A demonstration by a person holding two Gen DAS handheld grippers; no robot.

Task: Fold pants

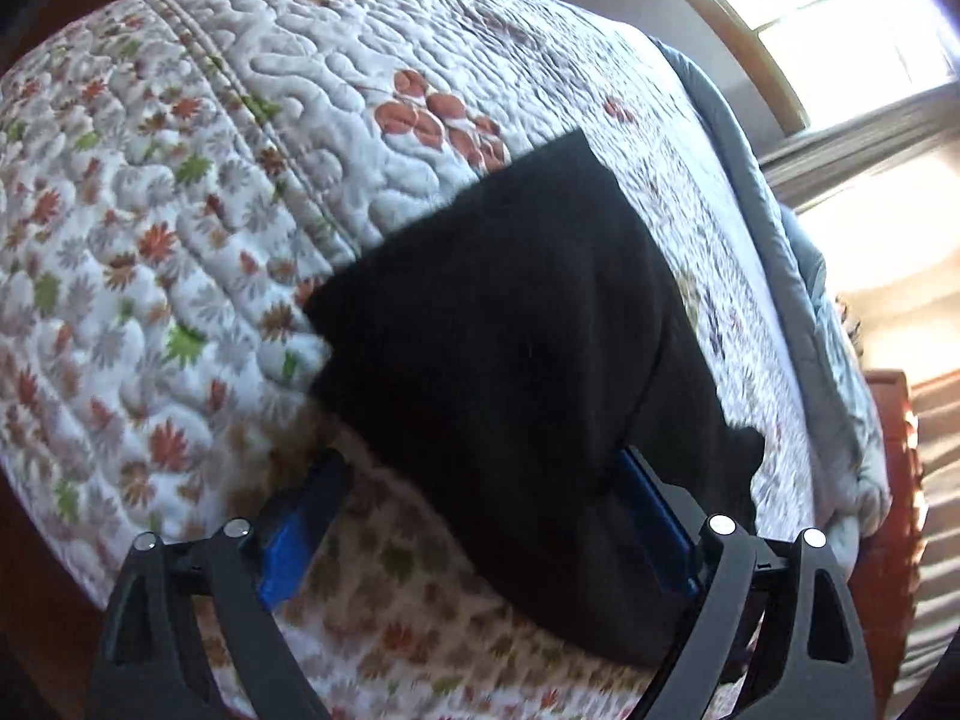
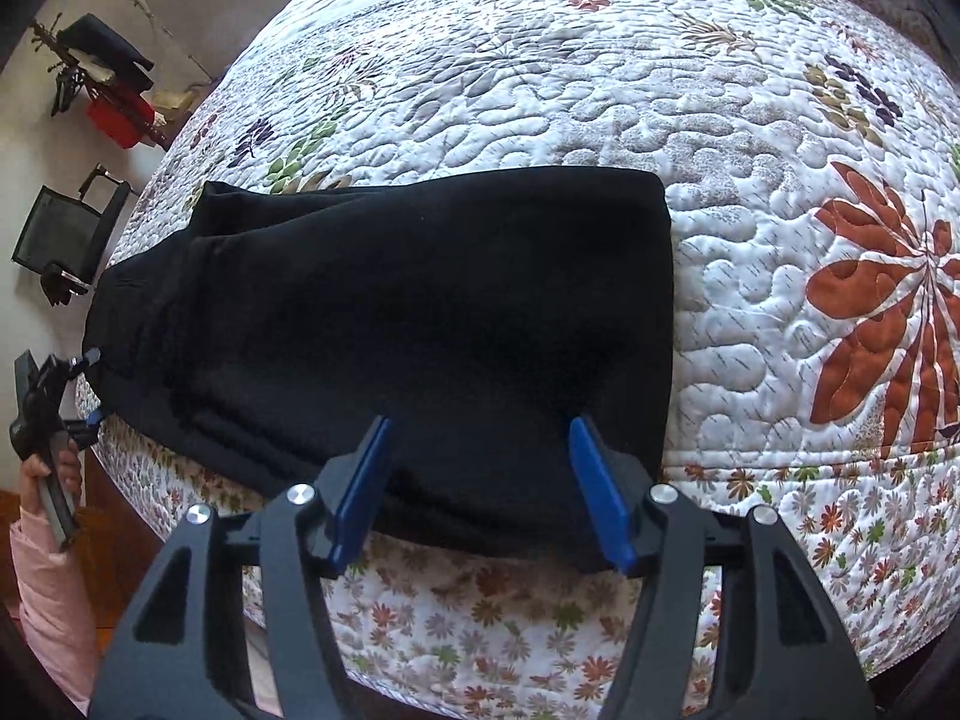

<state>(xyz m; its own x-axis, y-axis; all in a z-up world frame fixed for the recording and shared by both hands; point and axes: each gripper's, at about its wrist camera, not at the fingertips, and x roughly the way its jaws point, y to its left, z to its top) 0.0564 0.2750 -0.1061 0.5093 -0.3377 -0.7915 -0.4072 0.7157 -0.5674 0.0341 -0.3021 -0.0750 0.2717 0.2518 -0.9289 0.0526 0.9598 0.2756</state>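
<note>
Black pants (image 2: 420, 312) lie folded into a thick rectangle on a floral quilt (image 2: 750, 180), close to the bed's near edge. My right gripper (image 2: 480, 420) hovers over the pants' near edge with its blue pads apart; the cloth lies flat between them and they do not press on it. In the left wrist view the pants (image 1: 510, 330) run away from me. My left gripper (image 1: 477, 459) stands wide open at their near end, one pad beside the cloth and the other over bare quilt (image 1: 180, 180). The right wrist view shows the left gripper (image 2: 93, 387) at the pants' left end.
A hand with a pink sleeve (image 2: 48, 588) holds the left gripper beyond the bed's corner. A black chair (image 2: 66, 234) and a rack with dark and red items (image 2: 108, 84) stand by the wall. A grey blanket (image 1: 810, 300) edges the quilt near a bright window (image 1: 840, 0).
</note>
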